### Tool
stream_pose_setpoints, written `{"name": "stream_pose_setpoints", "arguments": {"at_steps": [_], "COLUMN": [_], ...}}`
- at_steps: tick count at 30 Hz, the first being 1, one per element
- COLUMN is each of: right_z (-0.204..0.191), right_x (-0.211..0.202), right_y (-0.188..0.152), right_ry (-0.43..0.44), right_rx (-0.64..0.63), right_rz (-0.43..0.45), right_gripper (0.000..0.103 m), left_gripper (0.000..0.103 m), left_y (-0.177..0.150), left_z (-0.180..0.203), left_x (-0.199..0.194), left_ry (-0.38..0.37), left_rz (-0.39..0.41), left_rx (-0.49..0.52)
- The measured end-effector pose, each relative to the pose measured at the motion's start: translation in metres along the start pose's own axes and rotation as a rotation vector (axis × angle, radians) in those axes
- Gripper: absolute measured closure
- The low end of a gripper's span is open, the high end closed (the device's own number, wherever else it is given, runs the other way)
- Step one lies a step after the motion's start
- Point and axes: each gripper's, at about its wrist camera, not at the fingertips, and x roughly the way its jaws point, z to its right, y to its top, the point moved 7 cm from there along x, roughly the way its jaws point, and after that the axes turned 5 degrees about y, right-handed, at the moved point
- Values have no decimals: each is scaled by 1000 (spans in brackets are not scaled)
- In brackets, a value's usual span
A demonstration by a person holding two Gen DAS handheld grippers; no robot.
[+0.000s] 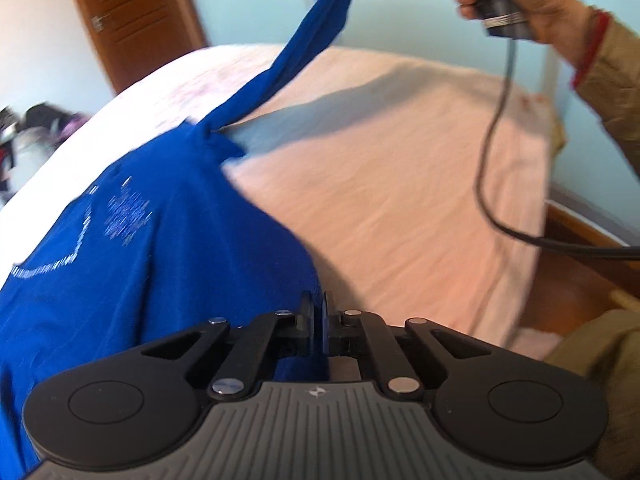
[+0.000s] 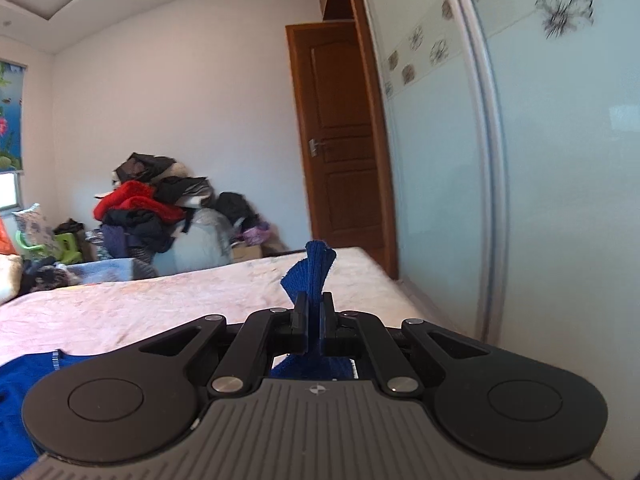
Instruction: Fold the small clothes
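A blue top (image 1: 152, 232) with silver stitching hangs over the pink bed (image 1: 392, 184). My left gripper (image 1: 318, 304) is shut on its lower edge. One long blue sleeve (image 1: 304, 52) stretches up and away to the top of the left wrist view. My right gripper (image 2: 314, 304) is shut on the bunched sleeve end (image 2: 314, 268), held well above the bed (image 2: 160, 300). More of the blue top (image 2: 20, 384) shows at the lower left of the right wrist view. The hand holding the right gripper's handle (image 1: 496, 4) shows at upper right of the left wrist view.
A black cable (image 1: 496, 160) hangs from the right handle over the bed. A wooden door (image 2: 344, 144) and a pale wardrobe panel (image 2: 540, 200) stand to the right. A heap of clothes (image 2: 152, 208) lies beyond the bed's far side.
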Motion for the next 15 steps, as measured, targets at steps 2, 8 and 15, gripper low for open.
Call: {"name": "stream_pose_setpoints", "arguments": {"at_steps": [2, 8, 15], "right_z": [15, 67, 97], "right_x": [-3, -9, -1], "right_y": [8, 22, 7], "right_ry": [-45, -157, -204], "right_rx": [-15, -14, 41], "right_rz": [20, 51, 39], "right_gripper": [98, 98, 98], "left_gripper": [100, 100, 101], "left_y": [8, 25, 28], "left_z": [5, 11, 32], "left_x": [-4, 7, 25], "left_ry": [-49, -214, -317], "left_rz": [11, -17, -79], "left_rx": [-2, -66, -88]}}
